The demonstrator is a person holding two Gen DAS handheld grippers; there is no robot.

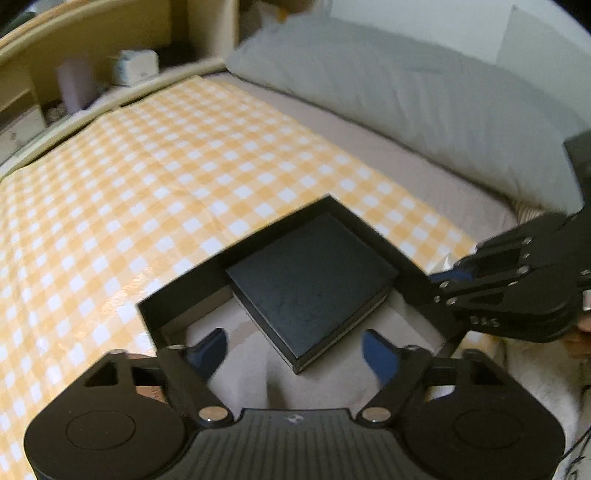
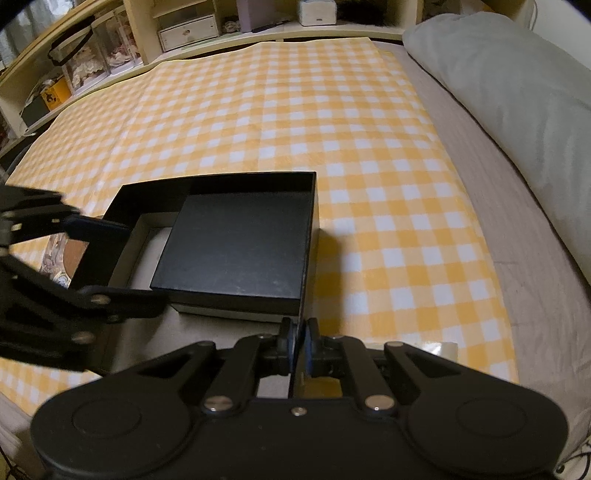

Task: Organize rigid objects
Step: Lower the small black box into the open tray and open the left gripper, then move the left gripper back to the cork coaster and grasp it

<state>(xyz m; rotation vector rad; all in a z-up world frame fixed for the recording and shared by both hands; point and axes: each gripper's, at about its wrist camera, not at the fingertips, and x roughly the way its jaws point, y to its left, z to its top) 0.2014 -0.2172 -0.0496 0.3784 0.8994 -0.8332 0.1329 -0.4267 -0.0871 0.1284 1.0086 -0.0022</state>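
Observation:
A large open black box (image 1: 327,204) (image 2: 221,181) with a pale lining lies on the checked cloth. Inside it rests a smaller flat black box (image 1: 310,280) (image 2: 240,247), pushed toward the far right corner in the right wrist view. My left gripper (image 1: 293,349) (image 2: 144,260) hovers open just above the small box's near corner, touching nothing. My right gripper (image 2: 301,338) (image 1: 456,273) is shut on the large box's thin right-hand wall, close to its near corner.
A yellow-and-white checked cloth (image 2: 332,129) covers the bed. A grey pillow (image 2: 517,92) lies along the right side. Wooden shelves (image 2: 184,29) holding small boxes and jars stand behind. A patterned brown object (image 2: 61,266) lies partly hidden to the left of the large box.

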